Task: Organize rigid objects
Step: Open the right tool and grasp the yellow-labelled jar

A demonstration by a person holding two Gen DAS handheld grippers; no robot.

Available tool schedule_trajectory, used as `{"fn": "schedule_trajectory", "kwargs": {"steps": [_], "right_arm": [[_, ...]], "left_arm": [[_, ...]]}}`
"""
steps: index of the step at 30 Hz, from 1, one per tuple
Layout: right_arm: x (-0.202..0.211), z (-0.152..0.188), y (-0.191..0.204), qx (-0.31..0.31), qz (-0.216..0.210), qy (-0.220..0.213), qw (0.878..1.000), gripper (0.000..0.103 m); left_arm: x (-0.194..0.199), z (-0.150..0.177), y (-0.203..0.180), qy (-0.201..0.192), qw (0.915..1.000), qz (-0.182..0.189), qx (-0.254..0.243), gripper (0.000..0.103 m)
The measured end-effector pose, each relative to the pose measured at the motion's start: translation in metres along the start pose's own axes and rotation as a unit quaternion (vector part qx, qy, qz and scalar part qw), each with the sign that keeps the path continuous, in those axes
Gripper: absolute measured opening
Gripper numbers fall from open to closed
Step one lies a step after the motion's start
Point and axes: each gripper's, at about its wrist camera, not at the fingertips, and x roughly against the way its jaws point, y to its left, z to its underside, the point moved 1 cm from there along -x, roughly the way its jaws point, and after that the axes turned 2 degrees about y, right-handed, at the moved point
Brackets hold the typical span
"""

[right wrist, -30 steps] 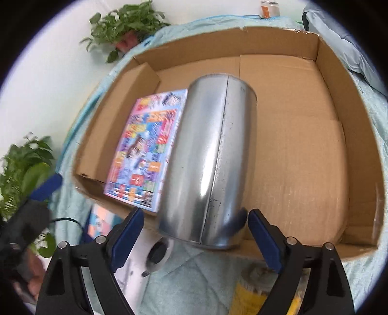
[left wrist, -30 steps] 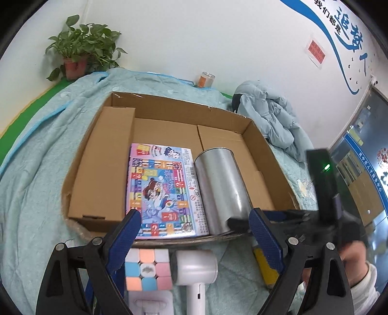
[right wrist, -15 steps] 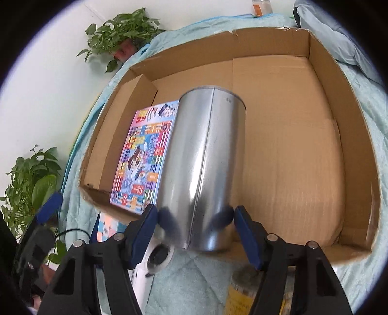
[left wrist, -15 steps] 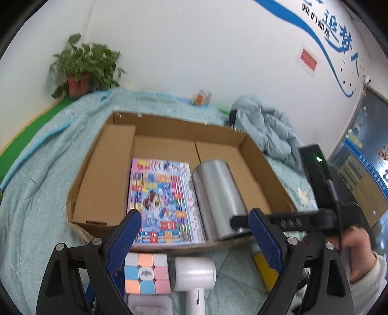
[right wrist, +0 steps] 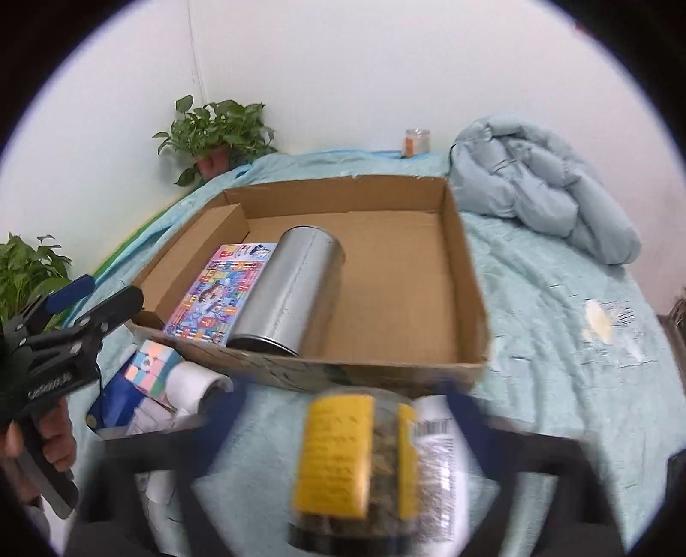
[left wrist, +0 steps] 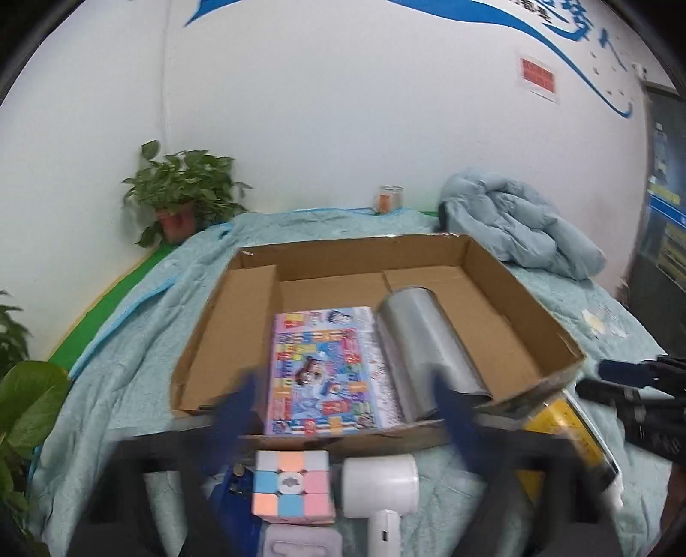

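Both grippers hovered at the near wall of the cardboard box (left wrist: 510,274) on the bed's teal blanket (right wrist: 557,325).

The left gripper (left wrist: 343,398) was blurred, its jaws closing with nothing between them. The right gripper (right wrist: 343,411) looked empty; its blurred jaws seemed spread, so I could not tell its state. The metal can (right wrist: 291,287) lay on its side beside the colourful booklet (left wrist: 321,368) against the box's near wall. Outside that wall lay a pastel puzzle cube (left wrist: 291,484), a white hair dryer (left wrist: 381,480) and a yellow-labelled jar (right wrist: 356,462).

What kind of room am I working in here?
Probably an office or lab corner staged as a bedroom: a surface draped in a light blue quilted blanket, potted green plants against a white wall, and a blue painted slogan banner with Chinese characters.
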Motion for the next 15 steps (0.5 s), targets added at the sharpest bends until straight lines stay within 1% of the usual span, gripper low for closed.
{"fn": "schedule_trajectory", "kwargs": {"steps": [1, 2, 3, 4, 5, 6, 7, 8, 10, 11, 15], "right_arm": [[0.001, 0.002, -0.004, 0.003, 0.010, 0.009, 1.000, 0.014], [0.003, 0.004, -0.007, 0.001, 0.005, 0.005, 1.000, 0.014], [0.007, 0.005, -0.008, -0.002, -0.003, -0.006, 1.000, 0.023], [0.010, 0.005, -0.008, -0.003, -0.006, -0.012, 1.000, 0.061], [0.013, 0.006, -0.010, -0.005, -0.010, -0.017, 1.000, 0.088], [0.016, 0.007, -0.012, -0.010, -0.018, -0.029, 0.999, 0.102], [0.018, 0.008, -0.011, -0.013, -0.022, -0.037, 0.999, 0.102], [0.018, 0.009, -0.012, -0.019, -0.029, -0.032, 0.999, 0.102], [0.013, 0.011, -0.014, -0.025, -0.045, -0.015, 0.999, 0.102], [0.010, 0.012, -0.014, -0.028, -0.049, -0.007, 0.998, 0.102], [-0.009, 0.023, -0.016, -0.035, -0.071, 0.046, 0.996, 0.102]], "left_arm": [[-0.005, 0.002, -0.005, 0.028, 0.9991, 0.032, -0.003, 0.005], [-0.006, 0.003, -0.007, 0.037, 0.9985, 0.040, 0.001, 0.004], [-0.006, 0.004, -0.009, 0.036, 0.9986, 0.039, 0.003, 0.005], [-0.002, 0.005, -0.012, 0.024, 0.9990, 0.037, 0.002, 0.011], [-0.002, 0.005, -0.014, 0.023, 0.9991, 0.036, 0.001, 0.052], [-0.002, 0.006, -0.016, 0.030, 0.9990, 0.034, 0.003, 0.100], [-0.003, 0.008, -0.015, 0.030, 0.9990, 0.030, 0.012, 0.099], [-0.007, 0.008, -0.014, 0.029, 0.9989, 0.033, 0.019, 0.103], [-0.015, 0.015, -0.017, 0.042, 0.9978, 0.049, 0.018, 0.103], [-0.018, 0.016, -0.016, 0.047, 0.9975, 0.049, 0.018, 0.103], [-0.027, 0.025, -0.016, 0.066, 0.9964, 0.048, 0.023, 0.103]]}}
